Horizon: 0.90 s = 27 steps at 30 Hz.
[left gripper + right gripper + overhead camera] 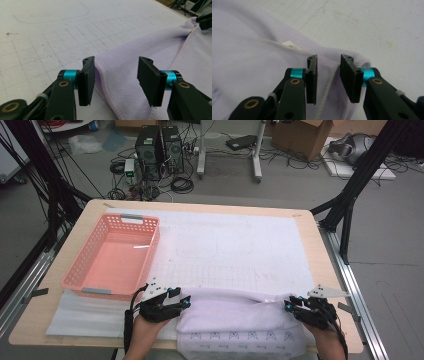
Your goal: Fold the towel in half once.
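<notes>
White gridded matting (235, 255) covers the wooden table, and at its near edge lies a folded lilac towel (235, 317). At the towel's 2 far corners sit the grippers: the left gripper (116, 75) stands released, jaws spread with the towel's hemmed corner lying loose between them; the right gripper (328, 75) seems released too, a narrow gap over a hemmed fold. Farther off, a pink basket (87, 265) rests at the left.
</notes>
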Each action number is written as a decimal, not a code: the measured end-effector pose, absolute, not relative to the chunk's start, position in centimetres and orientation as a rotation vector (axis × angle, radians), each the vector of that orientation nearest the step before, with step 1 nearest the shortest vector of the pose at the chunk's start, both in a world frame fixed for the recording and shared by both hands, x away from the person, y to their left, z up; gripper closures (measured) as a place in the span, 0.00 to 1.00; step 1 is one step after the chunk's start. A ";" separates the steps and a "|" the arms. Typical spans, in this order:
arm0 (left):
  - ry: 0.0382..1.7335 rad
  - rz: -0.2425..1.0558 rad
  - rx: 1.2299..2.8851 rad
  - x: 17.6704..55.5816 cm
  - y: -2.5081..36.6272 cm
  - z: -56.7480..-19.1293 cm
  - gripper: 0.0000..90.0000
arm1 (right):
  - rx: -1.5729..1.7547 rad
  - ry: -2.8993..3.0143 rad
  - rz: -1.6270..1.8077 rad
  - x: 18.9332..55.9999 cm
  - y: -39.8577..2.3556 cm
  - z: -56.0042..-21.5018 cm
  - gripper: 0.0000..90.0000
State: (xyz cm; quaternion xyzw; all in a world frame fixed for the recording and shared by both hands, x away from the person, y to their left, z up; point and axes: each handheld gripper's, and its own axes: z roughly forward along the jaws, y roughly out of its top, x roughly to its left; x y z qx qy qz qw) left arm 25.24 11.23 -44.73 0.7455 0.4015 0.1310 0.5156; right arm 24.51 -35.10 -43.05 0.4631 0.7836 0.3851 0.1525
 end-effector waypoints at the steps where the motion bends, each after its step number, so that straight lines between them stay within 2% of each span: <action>1: 0.973 0.315 1.790 25.3 11.2 -44.8 0.52 | 1.357 2.236 1.107 25.3 -35.3 -43.3 0.71; 6: 1.002 0.319 1.794 25.6 11.1 -45.0 0.47 | 1.478 2.113 1.072 27.8 -36.6 -43.5 0.67; 8: 1.028 0.324 1.790 25.7 11.2 -45.0 0.45 | 1.485 2.072 1.127 27.5 -37.2 -43.0 0.66; 13: 1.082 0.279 1.807 26.3 11.3 -45.2 0.42 | 1.474 2.141 1.117 26.6 -37.4 -43.3 0.56; 22: 1.085 0.213 1.791 26.1 12.0 -45.0 0.40 | 1.456 2.159 1.220 24.9 -37.9 -42.8 0.48; 27: 1.083 0.156 1.845 26.2 11.2 -45.5 0.38 | 1.422 2.228 1.115 24.7 -37.0 -43.9 0.47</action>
